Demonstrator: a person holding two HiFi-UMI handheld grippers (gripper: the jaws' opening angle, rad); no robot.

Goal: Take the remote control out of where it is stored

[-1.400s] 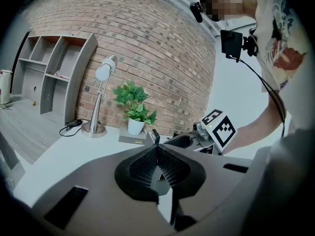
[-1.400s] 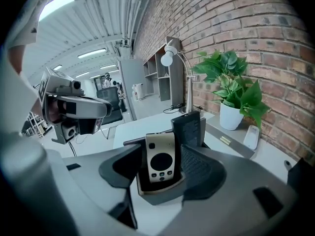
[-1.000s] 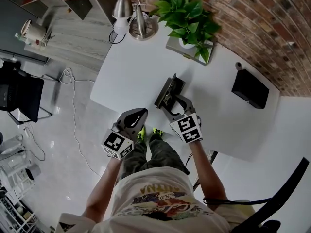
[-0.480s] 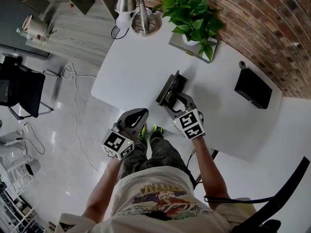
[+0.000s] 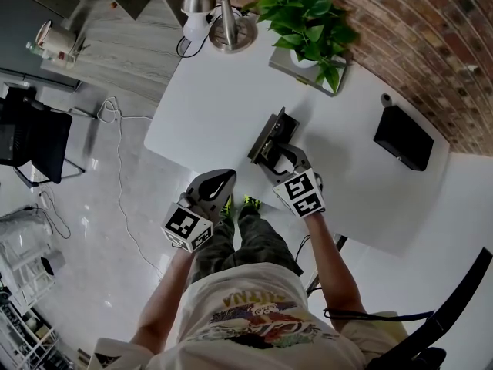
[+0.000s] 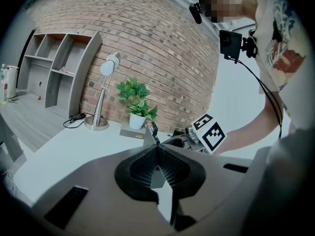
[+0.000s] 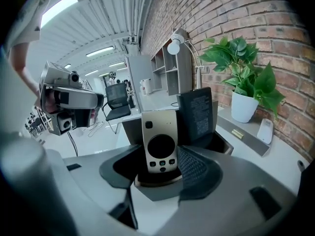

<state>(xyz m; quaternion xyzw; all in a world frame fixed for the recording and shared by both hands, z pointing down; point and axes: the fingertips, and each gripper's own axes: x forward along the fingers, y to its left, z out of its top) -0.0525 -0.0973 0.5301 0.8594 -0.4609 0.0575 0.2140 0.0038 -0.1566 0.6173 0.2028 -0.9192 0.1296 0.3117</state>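
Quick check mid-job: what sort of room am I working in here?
Probably an office or studio workspace: a white rectangular desk by a red brick wall, a black office chair, and a silver desk lamp.

Beige remote control (image 7: 159, 141), white table (image 5: 216, 99), red-brick wall (image 5: 431, 29), green plant (image 5: 304, 10)

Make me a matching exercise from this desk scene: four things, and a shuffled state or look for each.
1. remote control
2. left gripper
3. desk lamp
4. potted plant

A. silver, at the table's corner
B. jaws together, nothing held
C. green leaves, white pot
D. between the right gripper's jaws

Pairs: 1-D, 2-B, 3-A, 4-C
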